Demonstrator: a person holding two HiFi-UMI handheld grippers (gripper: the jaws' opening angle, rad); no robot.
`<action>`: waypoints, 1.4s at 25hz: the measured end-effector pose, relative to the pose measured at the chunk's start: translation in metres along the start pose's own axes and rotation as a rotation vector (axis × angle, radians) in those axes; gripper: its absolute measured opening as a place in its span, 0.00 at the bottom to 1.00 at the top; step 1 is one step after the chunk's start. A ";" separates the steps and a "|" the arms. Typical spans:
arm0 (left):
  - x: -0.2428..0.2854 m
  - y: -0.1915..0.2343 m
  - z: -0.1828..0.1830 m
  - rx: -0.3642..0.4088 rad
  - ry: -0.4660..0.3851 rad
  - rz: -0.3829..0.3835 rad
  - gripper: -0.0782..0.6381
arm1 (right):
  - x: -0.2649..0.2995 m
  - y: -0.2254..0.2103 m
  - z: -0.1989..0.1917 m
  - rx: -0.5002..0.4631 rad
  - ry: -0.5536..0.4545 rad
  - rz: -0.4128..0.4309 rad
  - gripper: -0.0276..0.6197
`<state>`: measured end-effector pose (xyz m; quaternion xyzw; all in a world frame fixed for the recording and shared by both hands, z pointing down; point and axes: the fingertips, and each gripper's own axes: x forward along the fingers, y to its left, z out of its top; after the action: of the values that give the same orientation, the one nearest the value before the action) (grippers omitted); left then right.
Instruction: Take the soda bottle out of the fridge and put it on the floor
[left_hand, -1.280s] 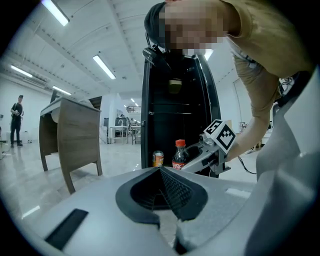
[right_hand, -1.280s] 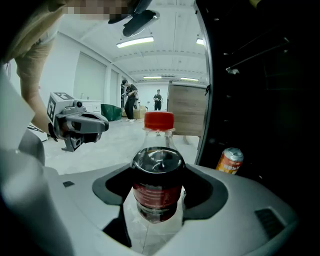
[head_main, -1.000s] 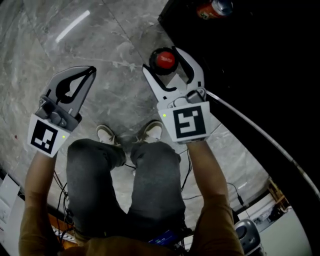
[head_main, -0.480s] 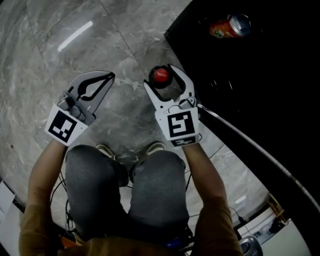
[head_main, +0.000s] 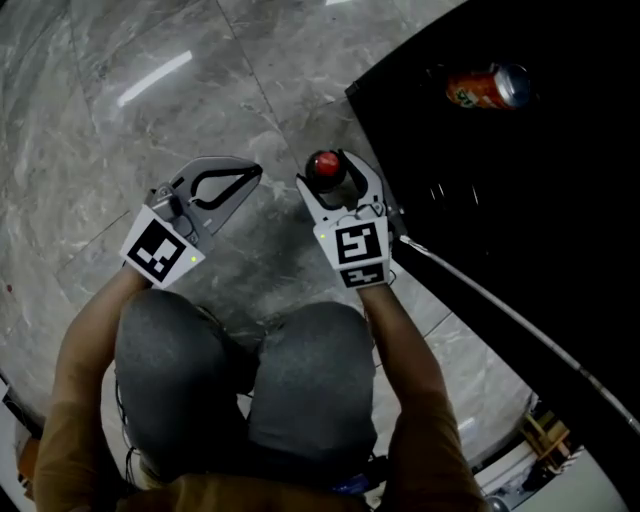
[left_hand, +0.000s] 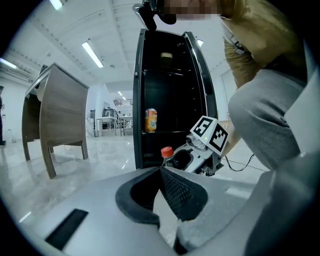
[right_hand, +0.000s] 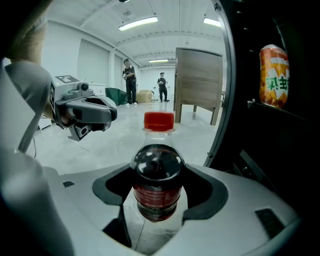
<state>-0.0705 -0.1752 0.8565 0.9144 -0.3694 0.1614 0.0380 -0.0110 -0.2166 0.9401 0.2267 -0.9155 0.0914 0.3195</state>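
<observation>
The soda bottle (right_hand: 157, 175), dark cola under a red cap, stands upright between the jaws of my right gripper (right_hand: 159, 196), which is shut on its shoulder. In the head view the red cap (head_main: 325, 164) shows inside the right gripper (head_main: 330, 178), over the grey marble floor (head_main: 150, 120) just left of the black fridge (head_main: 520, 200). My left gripper (head_main: 252, 172) is shut and empty, a short way left of the bottle. In the left gripper view its jaws (left_hand: 161, 172) meet at the tip, with the bottle (left_hand: 167, 154) beyond. I cannot see whether the bottle's base touches the floor.
The fridge (left_hand: 170, 100) stands open with an orange can (head_main: 490, 87) on a shelf (right_hand: 280, 112). My knees (head_main: 250, 370) are right behind the grippers. A wooden desk (right_hand: 197, 82) and two people (right_hand: 130, 82) are far off across the floor.
Both grippers have drawn in closer to my knees, and the left one has moved right, nearer the bottle. The right gripper has kept its hold on the bottle.
</observation>
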 end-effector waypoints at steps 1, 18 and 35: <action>-0.001 0.000 -0.002 -0.011 -0.009 0.002 0.11 | 0.004 0.001 -0.002 0.001 0.000 -0.001 0.50; 0.005 0.000 -0.066 -0.161 0.046 -0.014 0.11 | 0.052 0.015 -0.041 0.069 0.047 -0.007 0.50; -0.005 0.023 -0.091 -0.179 0.114 0.009 0.11 | 0.073 0.012 -0.050 0.070 0.031 -0.026 0.50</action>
<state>-0.1137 -0.1710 0.9400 0.8949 -0.3838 0.1797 0.1395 -0.0406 -0.2165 1.0247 0.2481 -0.9037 0.1226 0.3266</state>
